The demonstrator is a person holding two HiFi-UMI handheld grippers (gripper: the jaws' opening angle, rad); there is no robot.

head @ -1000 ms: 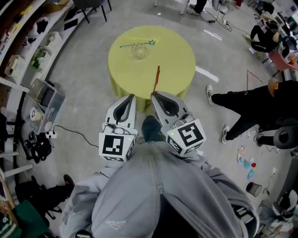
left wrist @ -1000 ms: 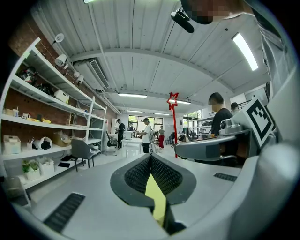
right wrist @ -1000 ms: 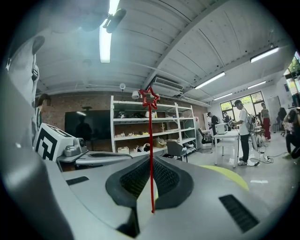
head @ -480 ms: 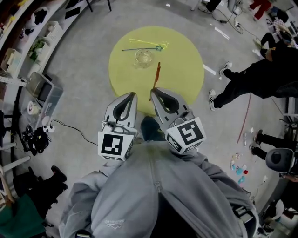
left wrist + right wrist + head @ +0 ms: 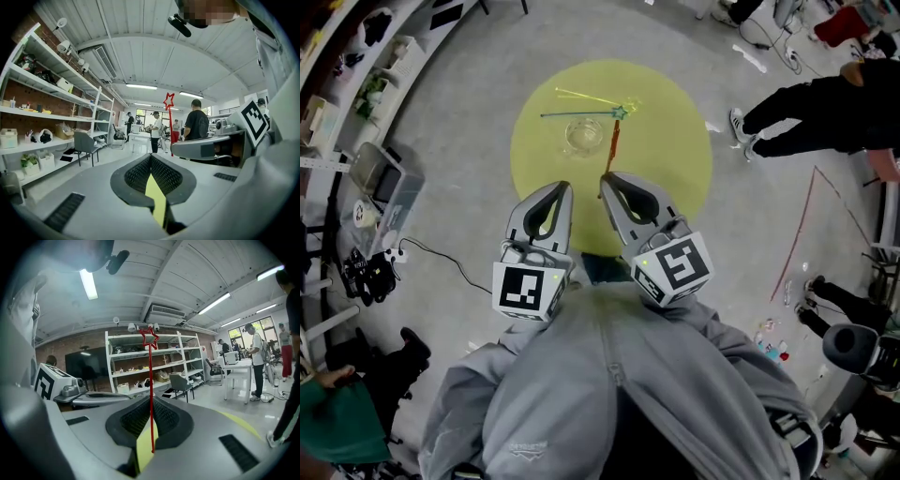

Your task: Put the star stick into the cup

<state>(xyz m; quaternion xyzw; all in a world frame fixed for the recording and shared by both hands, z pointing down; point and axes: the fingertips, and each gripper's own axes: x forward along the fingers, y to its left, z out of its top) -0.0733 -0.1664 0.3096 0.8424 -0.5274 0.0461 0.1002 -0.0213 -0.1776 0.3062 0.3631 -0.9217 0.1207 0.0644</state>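
Right tongs (image 5: 607,180) are clenched on the red star stick (image 5: 613,150). The right gripper view shows the thin shaft pinched between the closed pads, only a short stub poking out behind them. Gripping it at the plain end looks deliberate to me: the long shaft and its star stay free out front, ready to be steered over a rim and let go.

The stick is in the air, not in the cup (image 5: 583,137). The clear cup stands on the round yellow table (image 5: 666,159) in the upper middle of the head view. There the star end lies just right of the cup, but how high above the table it rides I can't tell.

A green stick (image 5: 577,114) and a yellow stick (image 5: 586,96) lie flat on the table just beyond the cup, towards the top of the frame. They are untouched, so this reads as the first of the batch going in.

Left tongs (image 5: 562,189) are closed on nothing. Their own view shows the pads meeting at the tip with only a sliver of yellow table showing below. They seem parked out of the way while the right side works.

As for pose, both tools sit side by side close to the grey sweatshirt (image 5: 609,394). Marker cubes face the camera and tips point forward toward the table. Both gripper views look out across the room at shelves and ceiling, so the tongs sit roughly level or slightly raised, not yet dipped toward the cup.
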